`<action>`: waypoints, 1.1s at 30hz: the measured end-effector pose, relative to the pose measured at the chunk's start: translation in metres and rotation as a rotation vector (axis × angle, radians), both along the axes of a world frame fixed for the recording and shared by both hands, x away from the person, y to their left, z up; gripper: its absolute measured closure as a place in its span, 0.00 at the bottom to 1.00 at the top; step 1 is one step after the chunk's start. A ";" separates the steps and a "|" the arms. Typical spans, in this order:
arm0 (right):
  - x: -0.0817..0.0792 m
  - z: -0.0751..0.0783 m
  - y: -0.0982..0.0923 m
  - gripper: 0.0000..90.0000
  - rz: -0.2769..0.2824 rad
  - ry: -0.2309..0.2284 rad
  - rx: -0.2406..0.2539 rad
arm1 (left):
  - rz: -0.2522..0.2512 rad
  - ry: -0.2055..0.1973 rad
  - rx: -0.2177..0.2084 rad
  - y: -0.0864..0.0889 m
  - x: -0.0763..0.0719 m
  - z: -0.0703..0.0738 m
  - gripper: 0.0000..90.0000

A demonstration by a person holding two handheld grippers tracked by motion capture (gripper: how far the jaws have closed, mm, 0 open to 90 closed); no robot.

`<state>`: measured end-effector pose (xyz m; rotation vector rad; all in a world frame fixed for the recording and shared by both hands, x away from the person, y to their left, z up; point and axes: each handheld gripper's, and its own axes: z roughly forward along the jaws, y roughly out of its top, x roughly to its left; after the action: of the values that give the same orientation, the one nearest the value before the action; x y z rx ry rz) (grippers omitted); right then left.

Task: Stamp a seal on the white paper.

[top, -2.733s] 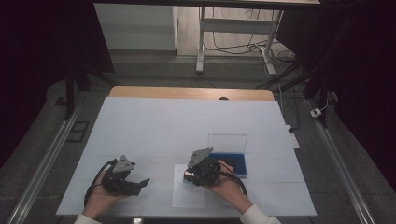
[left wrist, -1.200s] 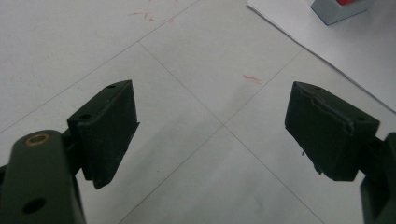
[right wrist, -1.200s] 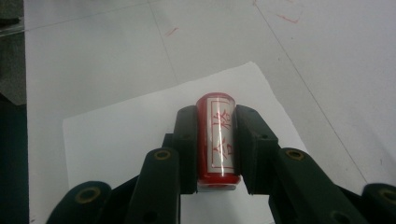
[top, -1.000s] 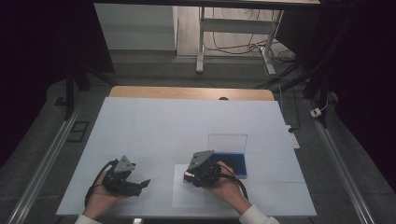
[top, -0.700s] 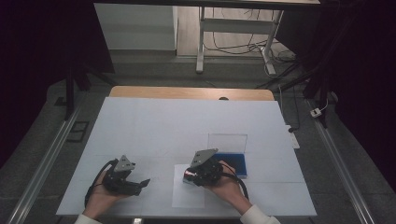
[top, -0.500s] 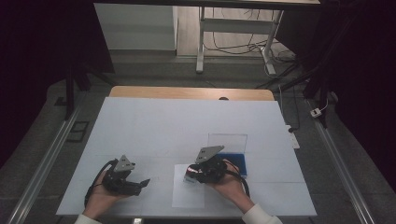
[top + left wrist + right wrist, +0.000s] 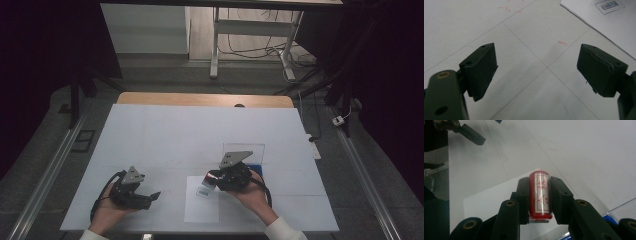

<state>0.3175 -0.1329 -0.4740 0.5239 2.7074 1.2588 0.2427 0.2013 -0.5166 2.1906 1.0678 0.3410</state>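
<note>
Stamp [image 7: 540, 195], a red cylinder with a white label of red characters, sat clamped between the jaws of the right tongs [image 7: 216, 178], held just above the white paper sheet [image 7: 201, 207] near the desk's [image 7: 200, 130] front edge. A small printed mark [image 7: 203, 193] showed on that sheet beside the stamp. Behind the right hand [image 7: 250, 192] lay a blue pad [image 7: 255, 164] in a clear case. The left tongs [image 7: 544, 72] rested toward the front left corner, jaws wide apart and gripping nothing.
</note>
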 end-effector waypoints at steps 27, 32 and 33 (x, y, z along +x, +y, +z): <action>0.008 0.031 -0.037 0.78 -0.075 -0.052 0.079 | 0.004 -0.011 -0.027 -0.001 0.000 0.002 0.18; 0.009 0.035 -0.044 0.78 -0.089 -0.068 0.081 | 0.001 -0.011 -0.028 -0.001 0.000 0.002 0.18; 0.010 0.036 -0.045 0.78 -0.093 -0.072 0.080 | 0.001 -0.011 -0.029 -0.001 0.000 0.002 0.18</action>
<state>0.3274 -0.1774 -0.4383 0.5938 2.5514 1.3396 0.2423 0.2003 -0.5143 2.1609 1.0612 0.3354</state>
